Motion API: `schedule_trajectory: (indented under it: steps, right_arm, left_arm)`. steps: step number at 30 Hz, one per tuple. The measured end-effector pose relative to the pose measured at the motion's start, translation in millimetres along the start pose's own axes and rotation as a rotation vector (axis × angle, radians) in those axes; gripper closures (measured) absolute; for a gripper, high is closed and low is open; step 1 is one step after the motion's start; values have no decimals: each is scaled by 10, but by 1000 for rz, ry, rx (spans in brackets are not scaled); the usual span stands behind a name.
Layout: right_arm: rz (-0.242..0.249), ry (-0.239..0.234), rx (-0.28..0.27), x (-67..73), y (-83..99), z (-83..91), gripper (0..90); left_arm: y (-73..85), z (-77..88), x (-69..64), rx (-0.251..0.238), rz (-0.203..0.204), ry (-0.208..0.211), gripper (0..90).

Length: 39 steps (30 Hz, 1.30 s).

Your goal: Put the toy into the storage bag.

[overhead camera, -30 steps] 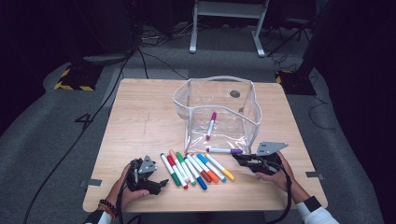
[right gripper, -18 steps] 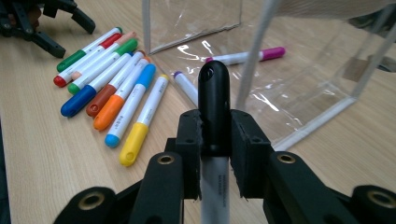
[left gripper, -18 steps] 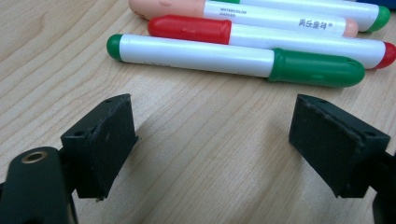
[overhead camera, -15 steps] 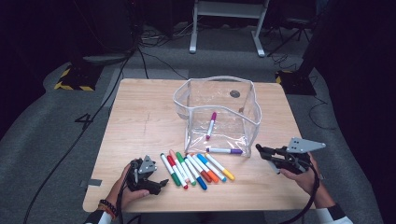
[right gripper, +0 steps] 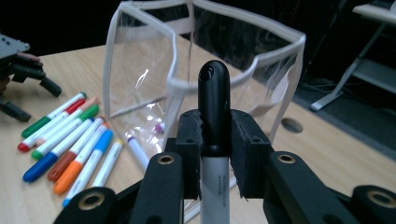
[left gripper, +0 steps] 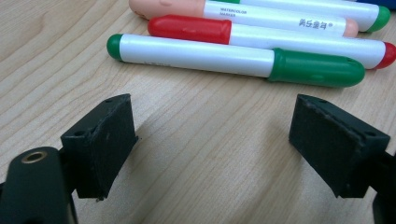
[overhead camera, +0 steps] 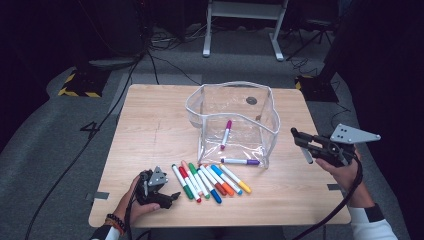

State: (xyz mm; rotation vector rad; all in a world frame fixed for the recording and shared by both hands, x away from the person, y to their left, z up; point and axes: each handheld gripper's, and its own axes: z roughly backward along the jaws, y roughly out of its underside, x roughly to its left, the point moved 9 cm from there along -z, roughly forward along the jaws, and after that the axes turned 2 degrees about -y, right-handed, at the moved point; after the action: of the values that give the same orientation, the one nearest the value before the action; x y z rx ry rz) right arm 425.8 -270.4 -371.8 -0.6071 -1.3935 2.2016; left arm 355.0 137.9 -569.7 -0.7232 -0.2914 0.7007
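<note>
High view: the right gripper [overhead camera: 300,136], raised off the table's right edge, clamps a black marker [overhead camera: 306,152]; the clear pouch [overhead camera: 232,117] lies to its left. Right gripper view: the marker [right gripper: 214,100] stands upright between the pads, pouch [right gripper: 187,60] ahead. Left gripper view: jaws apart, empty, beside the green marker [left gripper: 233,59].

Left gripper [overhead camera: 167,196]: lying low at the near table edge, cupped by the left hand [overhead camera: 131,202], jaws standing wide apart. Right gripper [overhead camera: 299,136]: being held aloft by the right hand [overhead camera: 340,167], jaws clamping together, pointing leftward.
</note>
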Motion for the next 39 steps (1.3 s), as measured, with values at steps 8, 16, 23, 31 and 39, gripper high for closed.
schedule_trajectory:
  steps: [8, 16, 23, 31, 39]
  right_arm:
    - [51, 8, -33, -42, -532, -64, 746]
    - [102, -3, -58, -63, -1023, -246, 746]
    - [118, -24, -68, -47, -1357, -429, 746]
    - [150, -80, 42, 70, -1415, -1023, 746]
    - [145, -108, 237, 5, -1127, -1521, 746]
  left_arm:
    - [1, 1, -1, 0, 3, -2, 147]
    - [1, 1, -2, 0, 3, -2, 147]
    - [3, 3, 0, 1, 2, -3, 147]
    - [3, 4, 1, 1, 0, -3, 148]
    - [10, 9, -3, 3, -3, 0, 148]
